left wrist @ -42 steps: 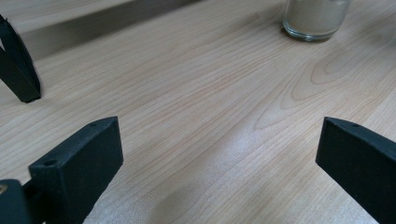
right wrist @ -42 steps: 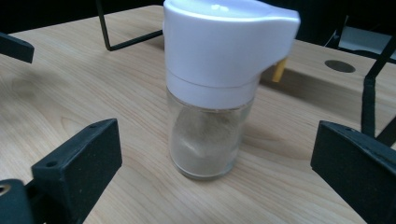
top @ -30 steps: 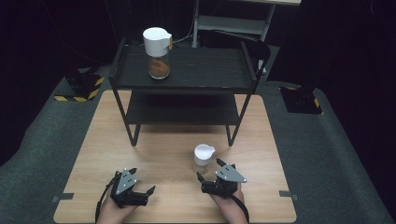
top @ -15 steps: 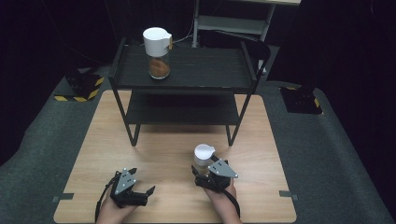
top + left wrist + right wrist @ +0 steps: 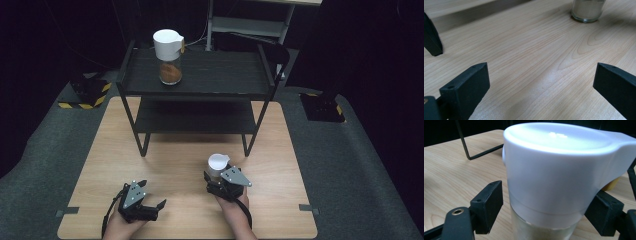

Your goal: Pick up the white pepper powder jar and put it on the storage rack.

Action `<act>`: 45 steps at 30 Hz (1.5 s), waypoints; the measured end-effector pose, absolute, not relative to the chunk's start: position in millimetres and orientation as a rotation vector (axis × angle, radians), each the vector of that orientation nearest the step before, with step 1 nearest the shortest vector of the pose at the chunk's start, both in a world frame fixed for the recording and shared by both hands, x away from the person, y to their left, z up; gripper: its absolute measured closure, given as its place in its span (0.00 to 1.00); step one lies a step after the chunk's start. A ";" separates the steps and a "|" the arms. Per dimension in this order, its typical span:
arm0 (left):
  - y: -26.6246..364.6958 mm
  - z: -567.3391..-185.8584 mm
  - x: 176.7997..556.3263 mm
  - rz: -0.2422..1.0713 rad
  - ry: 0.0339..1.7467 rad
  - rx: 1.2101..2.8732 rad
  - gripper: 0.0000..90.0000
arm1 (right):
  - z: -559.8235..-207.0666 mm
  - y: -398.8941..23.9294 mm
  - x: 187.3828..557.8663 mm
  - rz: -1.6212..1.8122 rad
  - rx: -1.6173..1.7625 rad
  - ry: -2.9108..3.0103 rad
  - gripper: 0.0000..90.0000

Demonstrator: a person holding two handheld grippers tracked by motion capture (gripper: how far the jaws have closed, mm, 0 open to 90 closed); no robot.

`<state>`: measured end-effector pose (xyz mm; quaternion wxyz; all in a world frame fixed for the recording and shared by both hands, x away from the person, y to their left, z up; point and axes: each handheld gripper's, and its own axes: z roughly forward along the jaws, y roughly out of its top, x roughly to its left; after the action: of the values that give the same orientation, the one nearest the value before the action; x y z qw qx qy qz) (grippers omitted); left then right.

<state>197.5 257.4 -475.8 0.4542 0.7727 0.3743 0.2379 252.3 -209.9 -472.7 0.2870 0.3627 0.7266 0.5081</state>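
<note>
A rack (image 5: 200, 95) stands at the table's (image 5: 165, 165) 12 o'clock end, with two shelves, one above the other. One jar (image 5: 169, 57) sits on the upper shelf, toward its 9 o'clock end. A second jar (image 5: 217, 165) stands on the table at 5 o'clock from the rack's centre, just in front of the rack's near leg at 3 o'clock. The right gripper (image 5: 220, 181) is at that jar's 6 o'clock, the jar between its jaws. The left gripper (image 5: 150, 204) lies at 8 o'clock from this jar, well apart, near the table's 6 o'clock edge.
</note>
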 end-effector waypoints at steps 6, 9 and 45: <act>257.9 -475.7 198.0 0.585 0.920 1.909 0.01 | -475.4 -214.3 255.0 1.380 0.965 1.929 0.32; 257.7 -475.7 198.0 0.585 0.919 1.909 0.01 | -477.9 -219.2 256.7 1.403 0.951 1.930 0.33; 255.1 -474.4 198.3 0.590 0.919 1.924 0.01 | -441.8 -255.7 237.5 1.415 0.899 1.870 0.33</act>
<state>198.3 255.1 -474.4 0.4481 0.7774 0.3714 0.2385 237.5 -255.7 -441.8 0.3096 0.3404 0.7080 0.5357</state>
